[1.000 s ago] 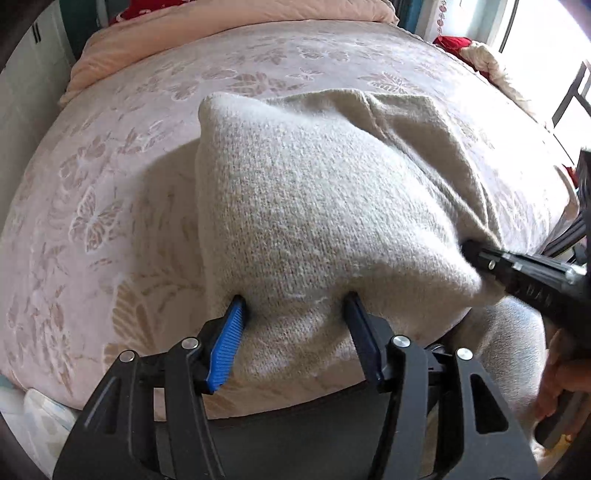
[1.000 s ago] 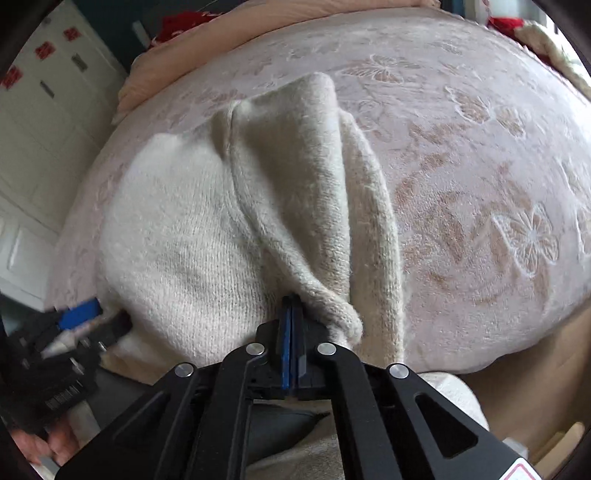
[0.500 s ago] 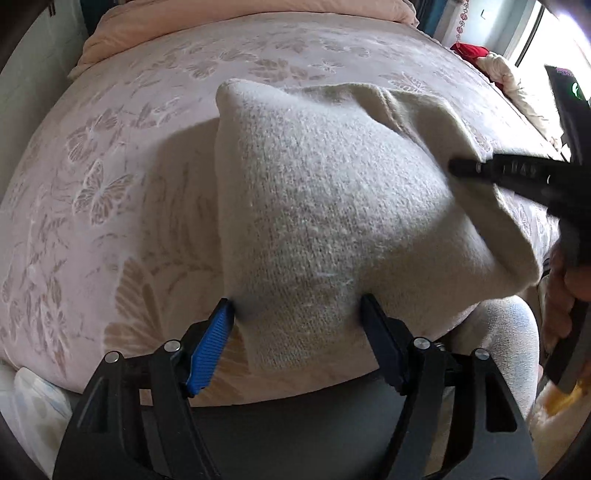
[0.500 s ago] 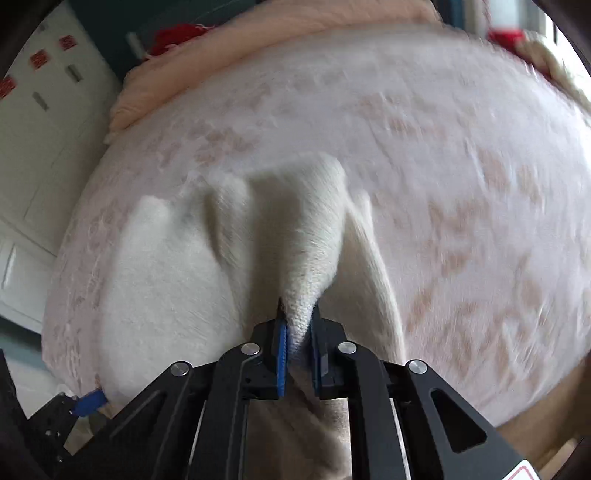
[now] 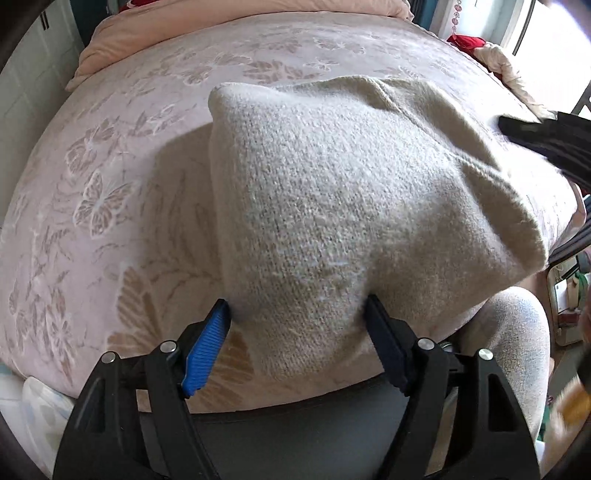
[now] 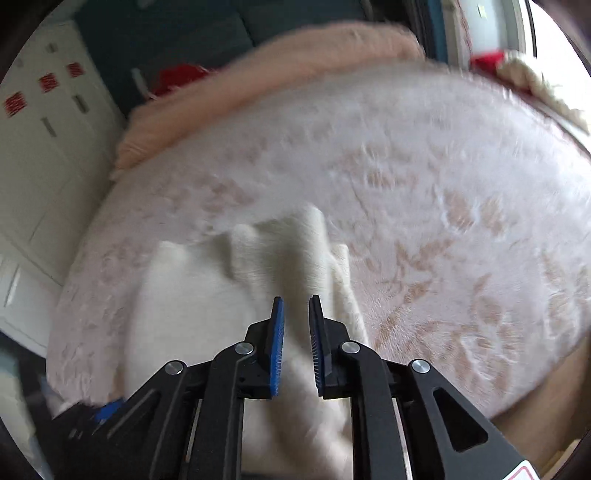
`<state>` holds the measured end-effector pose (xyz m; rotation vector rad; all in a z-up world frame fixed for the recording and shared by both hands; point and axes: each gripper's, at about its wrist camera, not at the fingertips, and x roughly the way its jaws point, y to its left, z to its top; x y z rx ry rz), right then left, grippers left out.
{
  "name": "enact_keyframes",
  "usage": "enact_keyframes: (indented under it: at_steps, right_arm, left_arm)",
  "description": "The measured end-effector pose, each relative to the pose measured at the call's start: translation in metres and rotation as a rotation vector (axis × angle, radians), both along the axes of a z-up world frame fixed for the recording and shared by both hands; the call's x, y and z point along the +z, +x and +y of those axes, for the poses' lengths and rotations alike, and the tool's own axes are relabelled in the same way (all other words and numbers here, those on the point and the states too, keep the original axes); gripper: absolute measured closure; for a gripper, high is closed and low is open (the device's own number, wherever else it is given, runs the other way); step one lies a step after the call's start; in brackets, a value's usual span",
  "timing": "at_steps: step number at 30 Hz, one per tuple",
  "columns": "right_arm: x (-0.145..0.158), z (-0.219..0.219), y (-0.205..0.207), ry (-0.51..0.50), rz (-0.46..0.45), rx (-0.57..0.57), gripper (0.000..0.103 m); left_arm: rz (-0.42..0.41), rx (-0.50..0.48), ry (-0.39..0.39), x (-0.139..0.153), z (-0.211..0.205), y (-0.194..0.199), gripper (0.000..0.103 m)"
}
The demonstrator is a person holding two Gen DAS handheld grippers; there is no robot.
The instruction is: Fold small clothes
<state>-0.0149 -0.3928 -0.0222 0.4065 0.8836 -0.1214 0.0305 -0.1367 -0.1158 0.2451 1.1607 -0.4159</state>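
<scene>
A cream knitted sweater (image 5: 351, 192) lies folded on the pink flowered bedspread (image 5: 110, 166), its near edge at the bed's front. My left gripper (image 5: 297, 314) is open, its jaws set wide either side of the sweater's near corner. My right gripper (image 6: 295, 310) is open by a narrow gap and empty, raised above the sweater (image 6: 207, 306). It also shows as a blurred black shape at the right edge of the left wrist view (image 5: 546, 136).
A peach quilt (image 5: 221, 22) lies bunched at the head of the bed. White cupboards (image 6: 33, 158) stand to the left. A red and cream bundle (image 5: 491, 51) lies at the bed's far right. The person's light trouser leg (image 5: 513, 332) is at the front right.
My right gripper opened, let go of the sweater's fold and rose away from it. My left gripper stayed open around the near corner.
</scene>
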Motion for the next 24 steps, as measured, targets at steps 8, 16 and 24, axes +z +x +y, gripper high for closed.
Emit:
enact_keyframes:
  at_steps: [8, 16, 24]
  right_arm:
    - [-0.057, 0.014, -0.004, -0.010, 0.177, 0.041, 0.091]
    - [-0.042, -0.025, -0.014, 0.032, 0.120, -0.040, 0.027]
    - [-0.108, -0.028, 0.005, 0.337, 0.209, -0.007, 0.020]
  left_arm:
    - [-0.008, -0.006, 0.017, 0.000, -0.005, -0.004, 0.030]
    - [-0.058, 0.116, -0.322, 0.049, 0.034, 0.011, 0.008]
    - [0.191, 0.216, -0.363, -0.018, 0.032, 0.058, 0.005]
